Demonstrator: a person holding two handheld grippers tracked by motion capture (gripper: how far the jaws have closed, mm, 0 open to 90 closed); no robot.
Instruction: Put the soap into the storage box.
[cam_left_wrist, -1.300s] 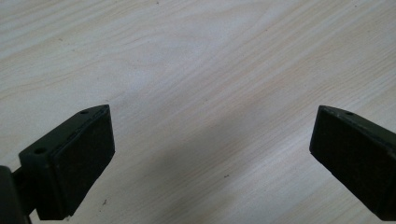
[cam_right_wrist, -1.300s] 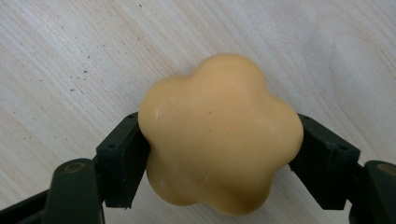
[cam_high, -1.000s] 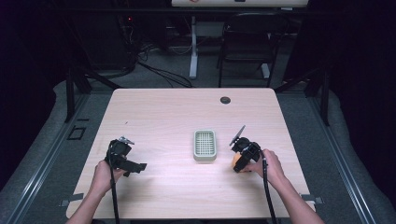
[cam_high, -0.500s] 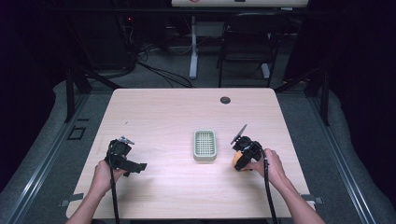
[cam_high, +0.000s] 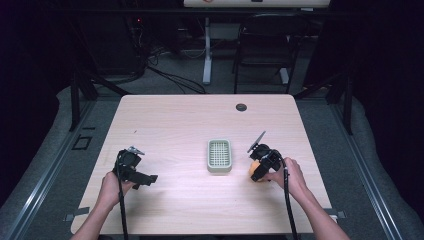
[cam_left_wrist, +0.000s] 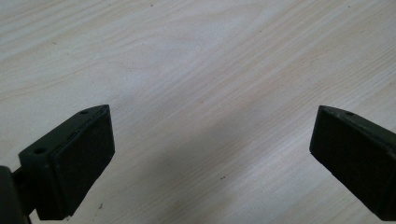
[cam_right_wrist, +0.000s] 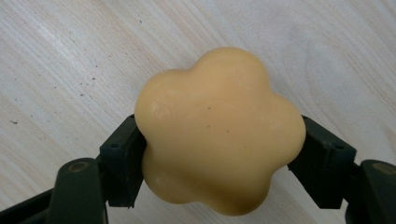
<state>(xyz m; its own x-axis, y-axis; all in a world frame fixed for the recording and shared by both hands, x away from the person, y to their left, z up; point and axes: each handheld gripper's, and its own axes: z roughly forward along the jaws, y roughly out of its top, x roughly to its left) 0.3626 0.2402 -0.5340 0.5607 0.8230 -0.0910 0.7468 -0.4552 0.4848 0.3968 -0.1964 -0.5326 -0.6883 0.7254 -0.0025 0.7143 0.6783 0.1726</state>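
A yellow flower-shaped soap (cam_right_wrist: 219, 130) sits between the two jaws of my right gripper (cam_right_wrist: 217, 156), which is shut on it just above the wooden table. In the high view the same soap (cam_high: 254, 167) shows as an orange-yellow spot under my right gripper (cam_high: 260, 162), to the right of a pale green slotted soap dish (cam_high: 219, 156) at the table's middle. My left gripper (cam_high: 145, 179) rests at the table's left front, held by a hand. In the left gripper view its jaws stand wide apart over bare wood (cam_left_wrist: 210, 93), so my left gripper (cam_left_wrist: 210, 154) is open with nothing in it.
The light wooden table (cam_high: 175, 120) has a round black cable grommet (cam_high: 241, 107) near its far edge. A chair (cam_high: 265, 47) and cables lie on the floor beyond the table. Black cables trail from both grippers toward the front edge.
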